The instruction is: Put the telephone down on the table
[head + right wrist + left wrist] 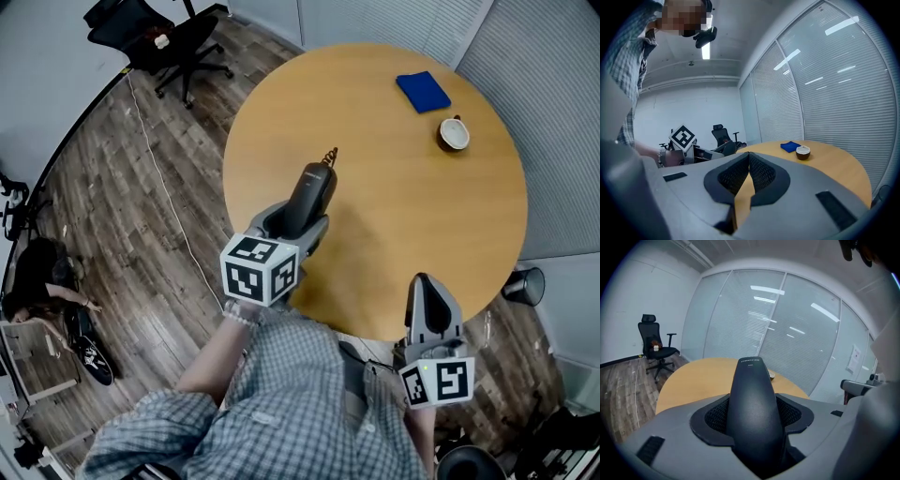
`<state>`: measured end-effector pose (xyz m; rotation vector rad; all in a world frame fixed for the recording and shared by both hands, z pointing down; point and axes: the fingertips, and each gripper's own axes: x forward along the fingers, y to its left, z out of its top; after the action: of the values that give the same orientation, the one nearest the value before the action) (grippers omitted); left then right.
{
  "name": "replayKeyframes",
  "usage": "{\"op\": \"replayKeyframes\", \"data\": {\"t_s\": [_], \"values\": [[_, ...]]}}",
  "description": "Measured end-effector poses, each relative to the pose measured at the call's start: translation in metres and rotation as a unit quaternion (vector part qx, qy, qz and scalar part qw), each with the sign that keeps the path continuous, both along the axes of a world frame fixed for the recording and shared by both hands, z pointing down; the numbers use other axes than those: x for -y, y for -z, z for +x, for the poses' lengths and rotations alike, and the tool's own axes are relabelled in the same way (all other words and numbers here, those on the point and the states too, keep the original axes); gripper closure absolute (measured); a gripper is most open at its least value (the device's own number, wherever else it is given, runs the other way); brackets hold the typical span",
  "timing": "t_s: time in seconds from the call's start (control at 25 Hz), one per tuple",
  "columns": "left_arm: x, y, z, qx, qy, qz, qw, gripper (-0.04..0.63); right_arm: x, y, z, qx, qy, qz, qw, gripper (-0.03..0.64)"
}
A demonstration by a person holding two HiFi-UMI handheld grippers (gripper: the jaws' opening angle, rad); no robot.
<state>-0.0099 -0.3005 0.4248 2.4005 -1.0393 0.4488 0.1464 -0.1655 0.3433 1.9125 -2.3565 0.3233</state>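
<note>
L gripper (302, 217) – jaws stood wide, both pads clamped on the black telephone handset (313, 190), gripped at its lower half. Handset pointed fwd over the near-left part of the round wooden table (403, 225), short coiled cord (330, 155) at its far tip; contact w/ tabletop couldn't be told. R gripper (427, 292) – jaws closed tip to tip, nothing between, at table's near edge. Blue cloth (423, 91) & small cup (454, 133) lay at the far right, well apart from the handset.
</note>
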Motion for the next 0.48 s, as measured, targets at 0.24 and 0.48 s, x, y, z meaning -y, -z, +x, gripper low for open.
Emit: {"op": "replayKeyframes", "data": {"t_s": [0.24,0.48], "values": [[0.050,-0.033,-0.006,0.035,0.013,-0.009,0.9993,0.316,0.029,-0.009,-0.002,0.003,-0.010,-0.018,1.000,0.606],[0.087,-0.071,-0.004,0.067,0.021,-0.021,0.9973,0.316,0.039,-0.022,0.006,0.002,-0.026,-0.042,0.999,0.606]]}}
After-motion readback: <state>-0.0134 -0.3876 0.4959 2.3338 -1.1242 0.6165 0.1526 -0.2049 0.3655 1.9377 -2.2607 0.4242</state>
